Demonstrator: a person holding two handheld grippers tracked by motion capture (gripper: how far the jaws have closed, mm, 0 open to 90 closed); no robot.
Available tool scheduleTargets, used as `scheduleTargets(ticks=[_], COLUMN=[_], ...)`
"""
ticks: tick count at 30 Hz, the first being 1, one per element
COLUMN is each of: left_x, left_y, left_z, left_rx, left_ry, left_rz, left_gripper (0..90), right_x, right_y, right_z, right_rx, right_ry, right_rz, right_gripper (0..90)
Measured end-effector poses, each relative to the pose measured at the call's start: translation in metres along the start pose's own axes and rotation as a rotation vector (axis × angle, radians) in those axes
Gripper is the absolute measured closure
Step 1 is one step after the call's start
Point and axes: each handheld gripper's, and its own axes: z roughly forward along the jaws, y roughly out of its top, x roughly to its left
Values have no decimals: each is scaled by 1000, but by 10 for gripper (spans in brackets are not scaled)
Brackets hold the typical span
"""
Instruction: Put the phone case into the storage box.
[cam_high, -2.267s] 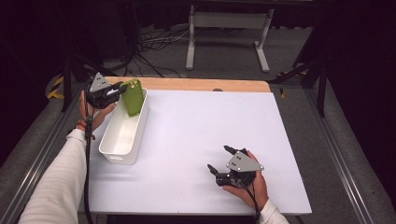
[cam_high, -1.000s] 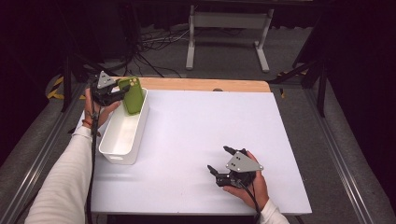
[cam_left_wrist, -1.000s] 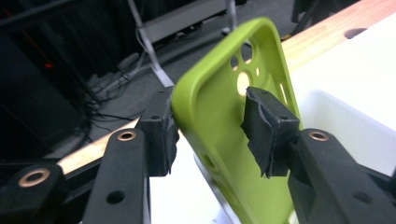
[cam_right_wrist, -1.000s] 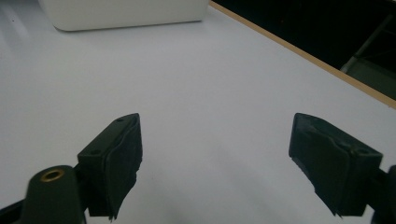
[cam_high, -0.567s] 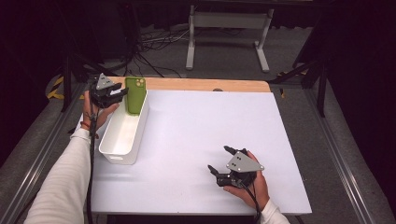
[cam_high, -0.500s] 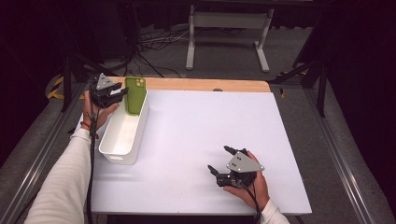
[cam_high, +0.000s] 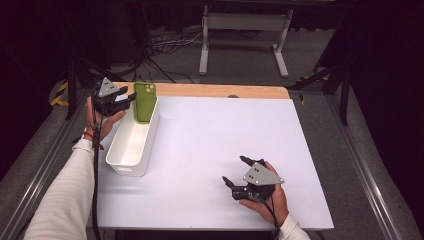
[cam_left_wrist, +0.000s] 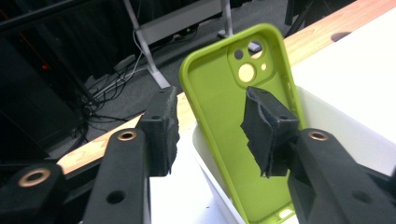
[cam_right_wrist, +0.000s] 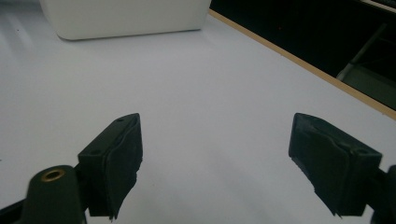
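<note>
Standing upright at the far end of the white bin (cam_high: 131, 142), leaning on its end wall: a green phone case (cam_high: 145, 101), hollow side toward the left gripper (cam_high: 125, 100). From the high view, bin set at the left edge of the white worktop (cam_high: 210, 150), case at the end nearest the wooden strip (cam_high: 220, 90); right gripper (cam_high: 235, 170) well apart from the bin, low on the worktop, held in a hand (cam_high: 267, 197). Closer in the left gripper view: case (cam_left_wrist: 233, 135) of smooth, rubbery-looking lime material, rounded corners, raised lip, camera cut-out with round holes near the top; bin wall (cam_left_wrist: 345, 126) glossy white plastic with a rolled rim. Pads of the left jaws matte black, ridged and rough-edged, on black arms with brass rivets. One pad in front of the case's inner face, the other off beside its edge with a clear gap; jaws released, having just been opening, the case partly between them but not pressed. In the right gripper view, jaws of the right gripper (cam_right_wrist: 215, 154) spread wide over bare worktop, grasping nothing, the bin's rounded base (cam_right_wrist: 123, 18) far ahead.
</note>
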Motion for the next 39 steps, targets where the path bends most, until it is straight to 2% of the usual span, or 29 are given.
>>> scheduleTargets(ticks=[15, 24, 27, 39], left_x=[-14, -22, -24, -30], left_y=[10, 11, 11, 8], left_z=[-23, -35, -39, -53], left_rx=[-67, -83, -89, -138], left_ry=[-12, -26, -29, -65], left_rz=[12, 22, 15, -5], left_gripper=[444, 334, 285, 187], right_x=[-1, -3, -3, -6], right_y=[3, 4, 5, 6], right_z=[-2, -4, -5, -6], right_rx=[-16, -28, -34, -42], right_ry=[-10, -21, -25, -35], right_rz=[-7, -4, -1, 7], right_gripper=[182, 182, 182, 182])
